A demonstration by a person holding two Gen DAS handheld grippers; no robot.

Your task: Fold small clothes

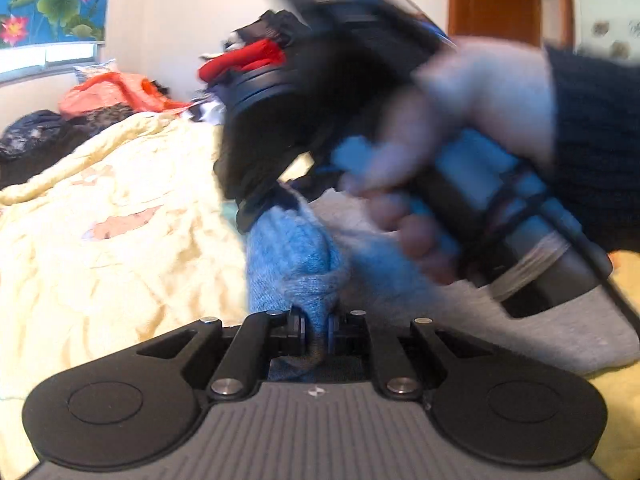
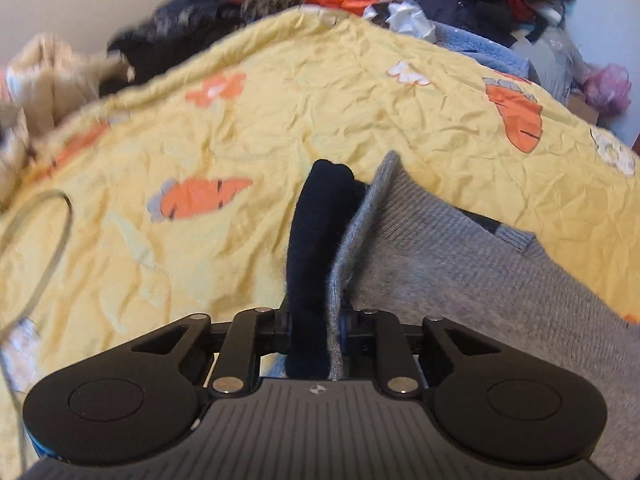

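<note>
A small knit sweater, grey with blue and dark navy parts, lies on a yellow quilt (image 2: 280,120). In the left wrist view my left gripper (image 1: 317,328) is shut on a bunched blue-grey fold of the sweater (image 1: 292,264). Just ahead of it, the right gripper (image 1: 256,204) is held by a hand (image 1: 460,140) and pinches the same cloth from above. In the right wrist view my right gripper (image 2: 318,328) is shut on the sweater's grey edge (image 2: 420,248) together with a dark navy strip (image 2: 316,220), both standing up between the jaws.
The quilt has orange carrot and flower prints (image 2: 200,198). Piles of loose clothes (image 2: 460,4) line the far edge by the wall. A grey cable (image 2: 52,240) loops at the left. A wooden door (image 1: 504,0) and a lotus picture (image 1: 48,0) are behind.
</note>
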